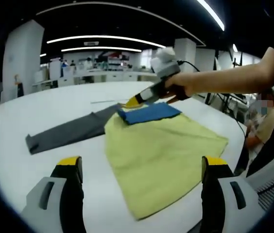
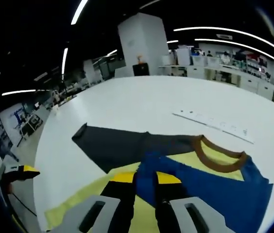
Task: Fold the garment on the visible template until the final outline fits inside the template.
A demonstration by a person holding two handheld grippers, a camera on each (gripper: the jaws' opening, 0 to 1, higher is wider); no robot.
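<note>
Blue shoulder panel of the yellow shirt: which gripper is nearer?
Right. The right gripper is shut on the blue shoulder panel at its edge; the left gripper hovers open, back from the yellow shirt's hem.

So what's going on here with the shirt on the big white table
A person is folding a yellow shirt with handheld grippers on a round white table. The right gripper is pinched shut on the shirt's blue shoulder part, near the brown collar. The left gripper hangs open over the shirt's near edge, holding nothing. One grey sleeve lies stretched out flat to the side, so the fold isn't finished yet.
</note>
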